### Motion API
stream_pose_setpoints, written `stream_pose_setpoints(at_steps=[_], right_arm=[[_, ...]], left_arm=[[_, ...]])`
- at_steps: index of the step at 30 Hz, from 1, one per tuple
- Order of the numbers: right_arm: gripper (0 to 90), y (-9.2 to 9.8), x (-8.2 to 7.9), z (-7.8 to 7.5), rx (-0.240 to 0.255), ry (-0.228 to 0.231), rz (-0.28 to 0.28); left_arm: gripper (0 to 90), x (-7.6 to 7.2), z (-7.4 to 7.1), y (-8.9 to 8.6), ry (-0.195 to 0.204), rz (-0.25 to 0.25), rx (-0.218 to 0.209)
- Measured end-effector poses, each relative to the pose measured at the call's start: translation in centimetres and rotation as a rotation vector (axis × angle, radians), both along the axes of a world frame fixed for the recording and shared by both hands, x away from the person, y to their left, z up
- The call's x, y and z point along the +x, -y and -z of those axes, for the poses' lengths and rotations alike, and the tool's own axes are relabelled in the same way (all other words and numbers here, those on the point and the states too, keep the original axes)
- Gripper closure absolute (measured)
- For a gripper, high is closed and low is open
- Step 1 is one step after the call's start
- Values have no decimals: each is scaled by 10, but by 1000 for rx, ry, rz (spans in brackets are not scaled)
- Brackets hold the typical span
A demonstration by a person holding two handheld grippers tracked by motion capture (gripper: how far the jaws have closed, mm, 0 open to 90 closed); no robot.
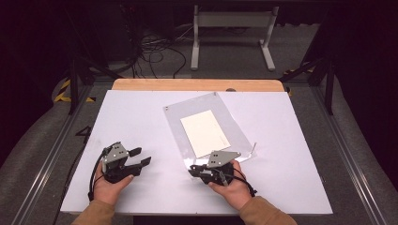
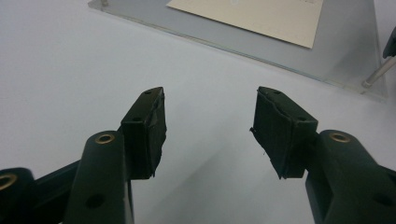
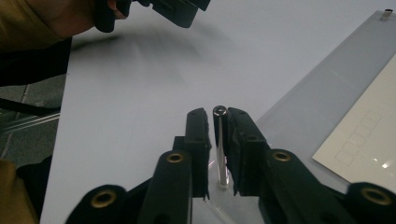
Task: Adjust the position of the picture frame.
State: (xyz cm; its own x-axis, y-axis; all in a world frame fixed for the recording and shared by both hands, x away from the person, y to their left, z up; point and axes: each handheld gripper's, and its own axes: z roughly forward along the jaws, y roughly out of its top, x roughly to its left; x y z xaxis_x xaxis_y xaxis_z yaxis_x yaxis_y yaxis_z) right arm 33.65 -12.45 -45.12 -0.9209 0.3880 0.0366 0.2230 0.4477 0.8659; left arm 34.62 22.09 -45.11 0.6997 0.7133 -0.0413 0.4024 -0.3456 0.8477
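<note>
A clear acrylic plate lies tilted on the white table, with a cream card under it. Short metal pins stand at its corners. My right gripper is at the plate's near left corner. In the right gripper view its jaws are shut on an upright metal pin, with the plate's edge running off to the right. My left gripper rests at the table's near left, apart from the plate. Its jaws stand open with only bare table between them, and the plate lies ahead of it.
The white sheet covers the table, with a wooden strip at the far edge. Beyond it a white stand and loose cables are on the floor. Metal rails flank both sides of the table.
</note>
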Motion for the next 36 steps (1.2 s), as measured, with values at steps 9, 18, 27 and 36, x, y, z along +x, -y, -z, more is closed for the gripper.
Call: stream_pose_setpoints(at_steps=[9, 18, 27, 36], right_arm=[[851, 10, -14, -13, -96, 50, 1], [851, 81, -30, -34, -82, 21, 111], [850, 145, -37, -30, -124, -4, 275], [846, 164, -36, -17, -95, -41, 321]], left_arm=[[443, 3, 0, 1, 0, 16, -8], [443, 7, -1, 6, 5, 23, 0], [445, 17, -9, 24, 2, 42, -1], [492, 54, -15, 55, -38, 51, -16]])
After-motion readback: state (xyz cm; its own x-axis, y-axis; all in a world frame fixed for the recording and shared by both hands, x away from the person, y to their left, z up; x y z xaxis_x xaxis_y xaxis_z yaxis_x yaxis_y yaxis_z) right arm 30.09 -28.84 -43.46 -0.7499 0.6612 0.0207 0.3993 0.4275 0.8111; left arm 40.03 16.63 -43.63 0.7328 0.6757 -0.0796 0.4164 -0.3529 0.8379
